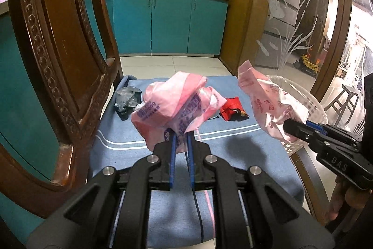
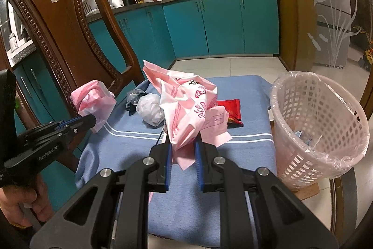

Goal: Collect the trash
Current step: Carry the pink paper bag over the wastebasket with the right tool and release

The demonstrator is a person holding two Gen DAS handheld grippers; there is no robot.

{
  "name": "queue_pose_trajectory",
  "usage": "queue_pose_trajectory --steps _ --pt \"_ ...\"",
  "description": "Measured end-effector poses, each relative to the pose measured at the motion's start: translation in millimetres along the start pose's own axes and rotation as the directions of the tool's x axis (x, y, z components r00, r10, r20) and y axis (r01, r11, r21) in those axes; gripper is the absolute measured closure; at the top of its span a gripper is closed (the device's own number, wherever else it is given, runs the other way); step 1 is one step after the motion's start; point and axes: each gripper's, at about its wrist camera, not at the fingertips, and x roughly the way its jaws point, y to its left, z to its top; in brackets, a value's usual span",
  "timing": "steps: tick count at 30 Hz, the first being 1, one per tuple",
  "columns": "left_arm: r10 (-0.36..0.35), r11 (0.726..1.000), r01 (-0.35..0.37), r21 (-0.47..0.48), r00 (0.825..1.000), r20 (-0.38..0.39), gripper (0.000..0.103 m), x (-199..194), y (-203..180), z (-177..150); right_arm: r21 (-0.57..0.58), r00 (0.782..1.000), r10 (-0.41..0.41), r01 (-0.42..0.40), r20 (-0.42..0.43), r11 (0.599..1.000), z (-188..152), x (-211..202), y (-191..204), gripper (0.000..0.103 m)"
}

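Holding two wrappers (image 1: 172, 104) (image 2: 191, 109) (one per gripper (image 1: 180, 139) (image 2: 183, 148))

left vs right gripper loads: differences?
Left gripper holds a pink plastic bag with purple print; right gripper holds a stiffer pink-white wrapper with red print. The wrapper is nearer the basket. Both are crumpled, clamped, and lifted off the blue cloth.

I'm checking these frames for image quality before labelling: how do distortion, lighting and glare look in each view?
Left wrist view: strong fisheye bend in the chair back, a dark vignette at the corners, overexposed brightness at the right edge, and a sharp pink bag. Right wrist view: the same barrel distortion, even indoor light, soft shadows on the blue cloth, mild sheen on the basket liner.
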Motion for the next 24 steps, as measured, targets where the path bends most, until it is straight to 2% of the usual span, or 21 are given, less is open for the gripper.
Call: queue_pose_trajectory --steps 4,7,10,13,14,15,17,19,21,24 --pt "0.0 1.0 0.0 0.0 1.0 -0.006 0.093 3.1 -3.5 0.1 -0.002 1.0 -0.001 0.001 0.005 1.0 -0.2 -1.9 -3.7 0.085" --pt "-0.004 1.0 0.004 0.006 1.0 -0.011 0.092 5.1 -5.0 -0.7 0.022 0.996 -0.048 0.047 0.071 0.999 10.2 -14.0 -22.8 0.085" --pt "-0.007 1.0 0.007 0.011 1.0 -0.014 0.092 6.4 -5.4 -1.8 0.118 0.984 -0.139 0.125 0.115 0.985 24.0 -23.6 -68.9 0.085" --pt "-0.008 1.0 0.009 0.016 1.0 -0.02 0.092 9.5 -4.8 -2.5 0.23 0.965 -0.245 0.219 0.094 0.948 27.7 -19.8 -123.4 0.085" --pt "-0.009 1.0 0.009 0.019 1.0 -0.024 0.092 11.4 -4.8 -2.7 0.256 0.96 -0.267 0.239 0.08 0.937 27.2 -16.7 -138.1 0.082" --pt "-0.008 1.0 0.009 0.021 1.0 -0.027 0.092 12.9 -4.7 -2.8 0.285 0.959 -0.279 0.252 0.054 0.925 25.9 -10.2 -154.8 0.069" --pt "-0.009 1.0 0.01 0.025 0.999 -0.033 0.092 15.6 -6.2 -3.1 0.338 0.969 -0.247 0.235 -0.009 0.911 21.6 1.1 -177.8 0.045" --pt "-0.009 0.999 0.01 0.031 0.999 -0.036 0.092 17.1 -9.6 -3.4 0.441 0.974 -0.227 0.208 -0.011 0.873 17.8 -6.5 -194.7 0.038" --pt "-0.011 0.999 0.013 0.038 0.999 -0.041 0.092 19.1 -13.5 -4.2 0.517 0.979 -0.195 0.138 0.057 0.845 17.7 -30.3 -198.6 0.023" --pt "-0.026 0.998 0.029 0.059 0.998 -0.049 0.092 22.8 -23.1 -6.0 0.541 0.944 -0.256 0.106 0.21 0.834 20.5 -75.5 -187.3 0.007"
